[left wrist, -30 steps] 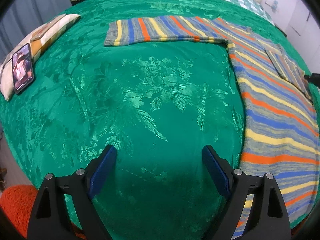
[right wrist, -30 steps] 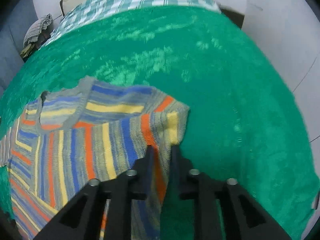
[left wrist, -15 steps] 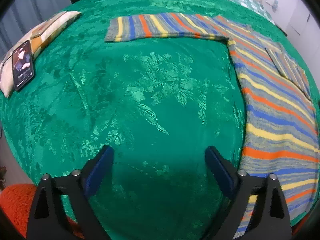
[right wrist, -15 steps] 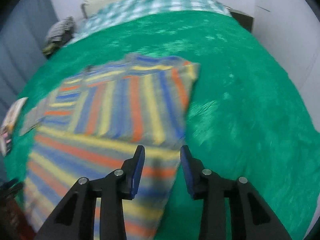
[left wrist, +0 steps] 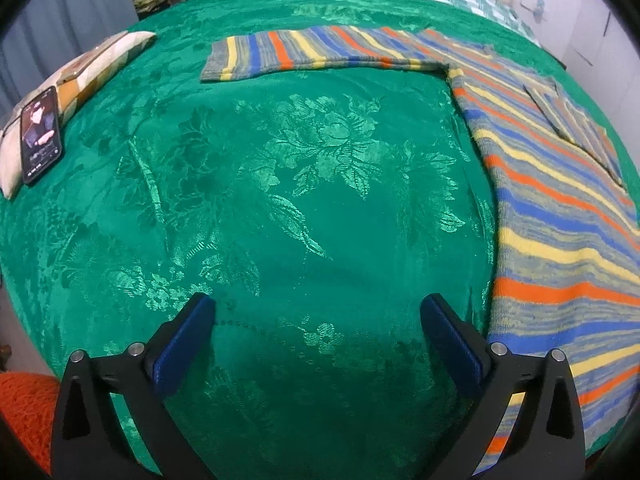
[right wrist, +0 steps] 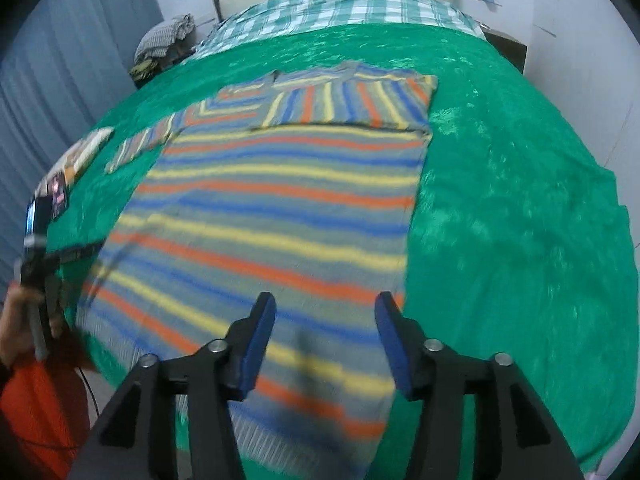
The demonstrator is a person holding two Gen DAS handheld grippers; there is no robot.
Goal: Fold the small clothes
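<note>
My left hand-held gripper [left wrist: 318, 334] hangs over bare green bedspread [left wrist: 280, 184] with its jaws spread wide and still opening; nothing lies between them, only the flowered weave of the cloth. The striped knitted sweater [left wrist: 560, 208] lies flat on the bed to the right of it, just beside the right-hand finger, and its left sleeve [left wrist: 304, 54] runs out straight across the far part of the bedspread.

My right hand-held gripper [right wrist: 324, 340] hovers above the near hem area of the sweater [right wrist: 280, 208], jaws partway apart and opening, the pads clear of the cloth and gripping nothing. From this side I see the right sleeve [right wrist: 348, 106] folded in across the chest, lying flat just below the neckline, with the sweater's right edge running straight down toward me.

At the far left of the bed a phone [left wrist: 40, 134] with a lit screen rests on a pale patterned pillow [left wrist: 96, 64]. At the head of the bed lies a green checked cover [right wrist: 340, 10].
</note>
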